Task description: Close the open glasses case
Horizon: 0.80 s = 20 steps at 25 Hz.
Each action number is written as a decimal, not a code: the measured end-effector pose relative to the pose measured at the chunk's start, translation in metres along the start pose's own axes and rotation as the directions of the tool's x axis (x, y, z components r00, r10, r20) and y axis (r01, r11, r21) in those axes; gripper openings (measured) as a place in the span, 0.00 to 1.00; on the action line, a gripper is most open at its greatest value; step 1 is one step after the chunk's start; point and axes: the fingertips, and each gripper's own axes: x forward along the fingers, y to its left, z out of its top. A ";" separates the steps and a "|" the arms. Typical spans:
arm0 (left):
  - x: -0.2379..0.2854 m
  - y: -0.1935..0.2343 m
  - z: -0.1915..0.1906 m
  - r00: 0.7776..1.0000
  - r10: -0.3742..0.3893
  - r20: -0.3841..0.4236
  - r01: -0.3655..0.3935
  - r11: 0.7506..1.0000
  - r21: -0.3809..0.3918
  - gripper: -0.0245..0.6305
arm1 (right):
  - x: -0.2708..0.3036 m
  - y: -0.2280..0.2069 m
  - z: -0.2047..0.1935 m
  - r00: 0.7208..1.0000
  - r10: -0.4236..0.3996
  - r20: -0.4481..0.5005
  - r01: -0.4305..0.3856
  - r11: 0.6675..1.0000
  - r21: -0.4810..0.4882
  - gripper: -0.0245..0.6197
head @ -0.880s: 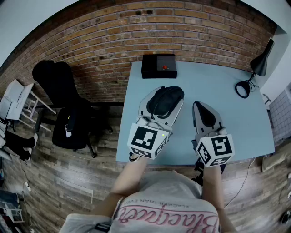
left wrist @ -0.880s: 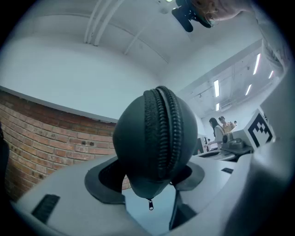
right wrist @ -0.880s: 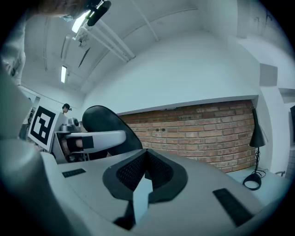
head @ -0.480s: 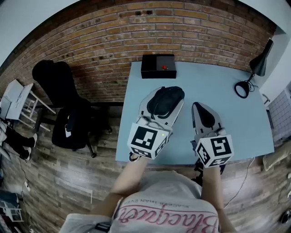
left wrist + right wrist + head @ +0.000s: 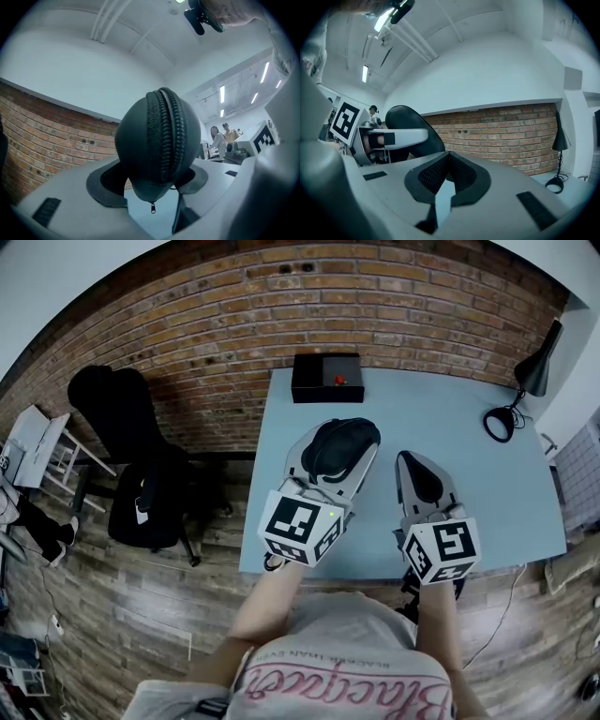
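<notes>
Left tongs [image 5: 337,454] are clamped on the glasses case [image 5: 157,140], their dark pads [image 5: 105,180] pressing its two sides. The case is a dark, rounded shell that sticks out past the tips. The end seen from the left gripper view shows the zip [image 5: 164,136] running top to bottom, with the two halves meeting along it. A small pull tab [image 5: 151,206] dangles under the case, and the pale blue of the worktop [image 5: 441,418] shows below it.

Right tongs [image 5: 449,161] are shut together with nothing between them. They sit just to the right of the left pair and level over the near part of the worktop. From their own view the case shows off to their left. Each pair carries its marker cube [image 5: 302,526] at the near end, by the person's hands.

Beyond the left tongs, a black box [image 5: 326,377] with a small red spot on top sits at the far edge of the worktop, against the brick wall [image 5: 281,296]. Beyond the right tongs and further right stands a black desk lamp [image 5: 536,371]. A black chair [image 5: 131,456] stands on the floor, well off to the left of the left tongs.
</notes>
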 end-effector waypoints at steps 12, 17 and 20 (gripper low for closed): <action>0.003 0.012 0.016 0.996 -0.077 0.040 0.086 0.941 -0.326 0.44 | 0.008 0.011 -0.011 0.996 0.071 -0.045 -0.067 0.995 0.075 0.06; 0.004 0.017 0.016 0.996 -0.078 0.035 0.085 0.917 -0.389 0.44 | 0.014 0.030 -0.020 0.984 0.155 -0.085 -0.148 0.985 0.090 0.08; 0.005 0.019 0.016 0.996 -0.079 0.034 0.086 0.904 -0.419 0.44 | 0.019 0.042 -0.029 0.975 0.193 -0.112 -0.183 0.979 0.094 0.12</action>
